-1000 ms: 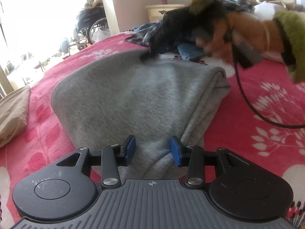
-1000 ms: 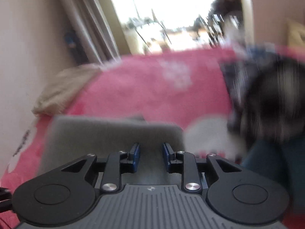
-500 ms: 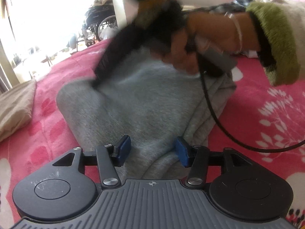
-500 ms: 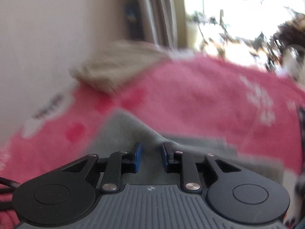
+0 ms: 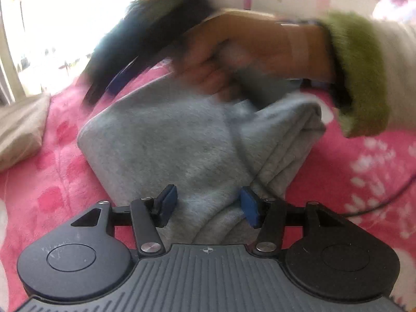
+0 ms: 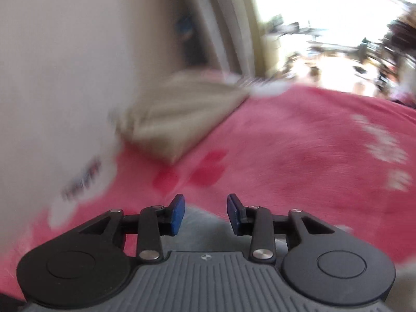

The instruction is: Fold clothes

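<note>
A folded grey garment (image 5: 182, 145) lies on the pink flowered blanket (image 5: 52, 187). My left gripper (image 5: 209, 205) hangs low over its near end, open, with the grey fabric lying between the blue pads but not pinched. A person's hand (image 5: 234, 52) with a green fuzzy cuff (image 5: 364, 78) holds my right gripper, a blurred dark shape (image 5: 111, 78) above the garment's far left corner. In the right wrist view my right gripper (image 6: 206, 213) is opening. The grey garment's edge (image 6: 202, 221) shows just below the gap, and nothing is gripped.
A folded beige cloth (image 5: 20, 130) (image 6: 182, 119) lies at the blanket's left edge beside a pale wall (image 6: 65, 78). A black cable (image 5: 377, 202) trails over the blanket on the right. A bright window is beyond the bed.
The right hand has swung its gripper left across the grey garment and nearer my left camera. The right jaws have widened, and the left jaws have widened a little.
</note>
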The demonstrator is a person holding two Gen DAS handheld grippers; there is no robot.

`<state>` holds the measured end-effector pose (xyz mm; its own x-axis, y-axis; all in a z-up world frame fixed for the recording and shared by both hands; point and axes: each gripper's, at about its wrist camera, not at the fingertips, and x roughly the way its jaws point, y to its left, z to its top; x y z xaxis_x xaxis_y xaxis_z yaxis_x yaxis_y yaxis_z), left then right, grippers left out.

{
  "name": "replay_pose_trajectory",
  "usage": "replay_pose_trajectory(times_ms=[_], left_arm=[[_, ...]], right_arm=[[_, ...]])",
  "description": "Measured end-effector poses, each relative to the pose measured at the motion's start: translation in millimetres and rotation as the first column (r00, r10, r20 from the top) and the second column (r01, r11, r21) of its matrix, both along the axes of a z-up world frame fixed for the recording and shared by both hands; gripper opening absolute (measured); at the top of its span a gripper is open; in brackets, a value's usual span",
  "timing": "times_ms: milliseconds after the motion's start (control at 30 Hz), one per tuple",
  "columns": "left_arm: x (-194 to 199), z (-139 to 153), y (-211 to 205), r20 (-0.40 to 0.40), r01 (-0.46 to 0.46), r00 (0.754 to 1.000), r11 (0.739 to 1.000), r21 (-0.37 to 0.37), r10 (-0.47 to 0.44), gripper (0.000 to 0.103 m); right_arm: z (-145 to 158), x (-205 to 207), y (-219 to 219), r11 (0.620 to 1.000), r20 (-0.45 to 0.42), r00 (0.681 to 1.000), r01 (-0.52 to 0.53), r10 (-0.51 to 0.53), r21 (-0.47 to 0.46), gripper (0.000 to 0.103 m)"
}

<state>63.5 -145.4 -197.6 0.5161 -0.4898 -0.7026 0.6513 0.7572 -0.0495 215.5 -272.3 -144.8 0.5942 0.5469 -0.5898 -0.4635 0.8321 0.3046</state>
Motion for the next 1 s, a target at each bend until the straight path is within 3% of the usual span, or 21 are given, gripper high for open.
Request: replay_pose_trajectory(times_ms=[33,100,167,233,300,400,467,533,567,600,667,767,1000], left_arm=[[6.7,4.8,7.7,-0.047,-0.018,0.999,0.999,-0.043,0.016,0.054],[21.0,13.6,24.6,-0.13,-0.08,0.989,0.988,-0.132,0.063,0.055],[34.4,18.0,36.5,-0.177,-0.137,0.979,0.972,-0.189,0.103,0.063],[52.8,14.9,44.1,-0.216,-0.196,0.964,0.962,-0.19,0.154,0.068],[73.7,5.0,46.1,-0.266,-0.242,0.944,0.956,-0.166,0.193,0.068],[92.7,-10.5,49.1,-0.331,-0.304,0.912,0.94,-0.154,0.241,0.069],[99.9,-15.0,52.4,-0.366,-0.346,0.891,0.923,-0.167,0.267,0.07],[100.9,-18.4,54.1,-0.376,-0.368,0.883,0.912,-0.183,0.281,0.069],[99.2,-17.8,54.0,-0.369,-0.367,0.886,0.911,-0.185,0.282,0.065],[97.2,-16.9,53.7,-0.359,-0.366,0.889,0.912,-0.187,0.283,0.061],[94.7,-15.5,55.0,-0.345,-0.367,0.894,0.91,-0.194,0.287,0.05],[94.5,-16.1,63.2,-0.357,-0.394,0.884,0.892,-0.22,0.303,0.044],[96.6,-17.8,78.9,-0.403,-0.462,0.849,0.851,-0.251,0.342,0.041]], right_arm=[[11.5,-11.1,-24.3,0.998,0.013,0.999,0.047,-0.048,0.047,0.043],[25.6,-32.4,-72.6,0.983,0.026,0.986,0.16,-0.163,0.086,0.063],[28.4,-50.1,-115.5,0.961,0.007,0.964,0.265,-0.266,0.081,0.067],[17.4,-59.7,-152.3,0.932,-0.056,0.934,0.357,-0.354,0.067,0.07],[-6.8,-60.8,-179.5,0.896,-0.182,0.892,0.434,-0.414,0.09,0.071],[-46.4,-56.3,-205.8,0.851,-0.392,0.831,0.492,-0.396,0.183,0.072],[-66.2,-50.9,-207.1,0.855,-0.468,0.843,0.43,-0.265,0.289,0.072],[-73.9,-48.0,-201.4,0.87,-0.458,0.858,0.393,-0.231,0.297,0.071],[-77.5,-46.6,-198.6,0.877,-0.453,0.866,0.374,-0.214,0.301,0.065],[-76.0,-45.6,-195.4,0.883,-0.44,0.877,0.351,-0.192,0.313,0.041],[-71.2,-39.3,-192.0,0.888,-0.429,0.888,0.324,-0.166,0.327,0.037],[-66.8,-34.5,-189.7,0.893,-0.401,0.904,0.296,-0.147,0.34,0.032],[-50.9,-14.3,-166.7,0.89,-0.306,0.947,0.22,-0.096,0.401,0.02]])
